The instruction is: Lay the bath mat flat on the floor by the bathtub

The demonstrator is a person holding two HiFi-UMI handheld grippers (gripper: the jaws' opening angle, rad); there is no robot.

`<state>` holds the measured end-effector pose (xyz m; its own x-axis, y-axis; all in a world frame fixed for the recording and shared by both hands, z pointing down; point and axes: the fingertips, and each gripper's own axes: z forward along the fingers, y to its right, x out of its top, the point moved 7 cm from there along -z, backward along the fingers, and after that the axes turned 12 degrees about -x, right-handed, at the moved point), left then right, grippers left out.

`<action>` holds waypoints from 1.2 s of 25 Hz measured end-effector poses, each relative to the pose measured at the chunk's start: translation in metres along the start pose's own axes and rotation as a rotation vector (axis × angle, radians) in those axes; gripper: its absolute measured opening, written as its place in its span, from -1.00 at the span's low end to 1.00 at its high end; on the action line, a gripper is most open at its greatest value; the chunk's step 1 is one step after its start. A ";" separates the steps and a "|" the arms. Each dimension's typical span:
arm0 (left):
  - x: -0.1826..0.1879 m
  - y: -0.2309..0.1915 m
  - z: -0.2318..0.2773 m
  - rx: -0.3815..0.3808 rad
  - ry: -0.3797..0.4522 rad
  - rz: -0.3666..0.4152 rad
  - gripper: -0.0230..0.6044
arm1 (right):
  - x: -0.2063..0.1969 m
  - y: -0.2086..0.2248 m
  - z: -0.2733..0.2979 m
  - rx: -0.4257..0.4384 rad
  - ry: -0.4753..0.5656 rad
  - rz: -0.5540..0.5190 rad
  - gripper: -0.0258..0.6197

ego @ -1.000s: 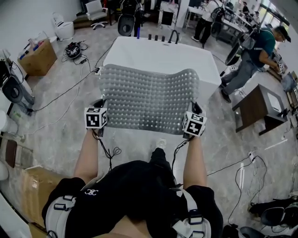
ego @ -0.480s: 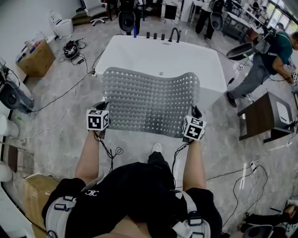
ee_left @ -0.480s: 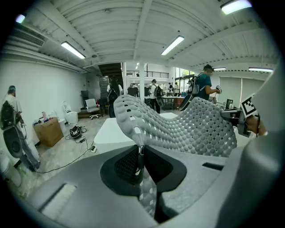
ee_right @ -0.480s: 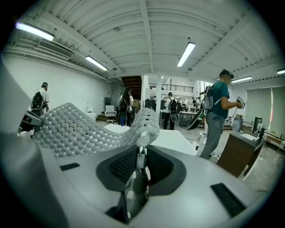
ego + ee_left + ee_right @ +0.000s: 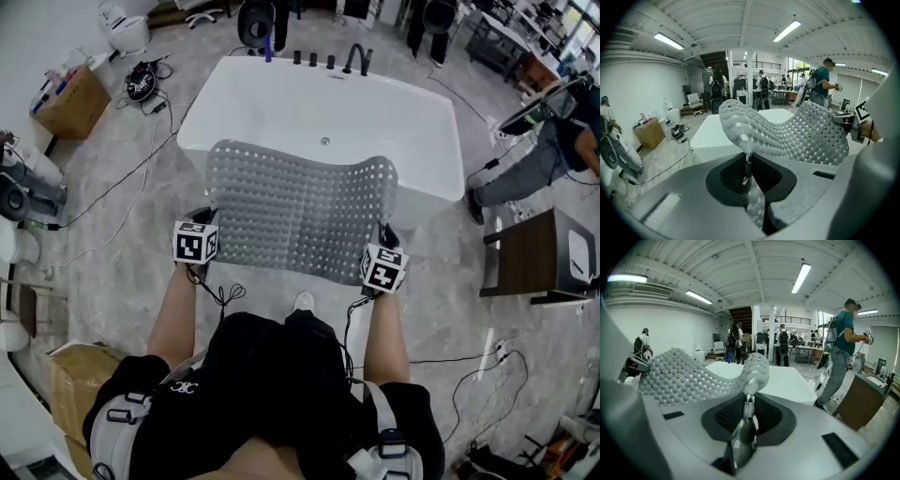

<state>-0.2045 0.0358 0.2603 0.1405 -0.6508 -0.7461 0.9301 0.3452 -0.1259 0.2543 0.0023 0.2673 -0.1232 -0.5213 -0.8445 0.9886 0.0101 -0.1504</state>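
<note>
On the near side of the bathtub (image 5: 424, 111), the person's white shoe (image 5: 303, 302) stands on the grey marbled floor (image 5: 112, 253), a little back from the tub's near wall. Both forearms reach forward toward the tub. The left claw (image 5: 202, 216) is clamped on the near left corner of the bath mat (image 5: 300, 211); its own view shows the pads pressed together on the perforated grey edge. The right claw (image 5: 383, 236) is clamped the same way on the near right corner, with a fold of the mat pinched between its pads. The mat hangs in the air between the two claws, stretched wide and bowed. Its far edge reaches over the tub's near rim, and no part of it lies on the floor. Beyond it is the tub's white basin, with a dark faucet (image 5: 356, 58) and a row of dark knobs on the far rim. Left of the tub, black cables (image 5: 141, 173) trail across the floor toward a cardboard box (image 5: 66, 98). Right of the tub stands a dark wooden stand (image 5: 530, 253), and behind it a person in a teal top (image 5: 553, 155) bends over.
</note>
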 end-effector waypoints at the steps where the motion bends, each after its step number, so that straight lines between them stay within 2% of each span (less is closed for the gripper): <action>1: 0.002 0.000 0.007 -0.001 -0.007 -0.007 -0.82 | 0.000 0.004 0.007 0.005 -0.007 -0.010 -0.73; 4: 0.010 0.000 0.026 -0.008 -0.030 -0.013 -0.82 | 0.000 0.011 0.026 0.010 -0.034 -0.012 -0.73; 14: -0.011 -0.014 0.066 -0.069 -0.158 -0.024 -0.82 | -0.029 0.006 0.043 -0.010 -0.142 -0.016 -0.73; 24: -0.048 -0.012 0.098 -0.110 -0.264 -0.063 -0.82 | -0.074 0.004 0.051 -0.008 -0.265 -0.015 -0.73; 30: -0.076 -0.021 0.133 -0.143 -0.330 -0.085 -0.81 | -0.108 -0.008 0.076 -0.004 -0.340 -0.002 -0.73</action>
<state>-0.1896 -0.0122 0.4065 0.1887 -0.8560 -0.4813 0.8896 0.3566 -0.2854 0.2662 -0.0065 0.3994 -0.0886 -0.7759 -0.6247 0.9879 0.0118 -0.1548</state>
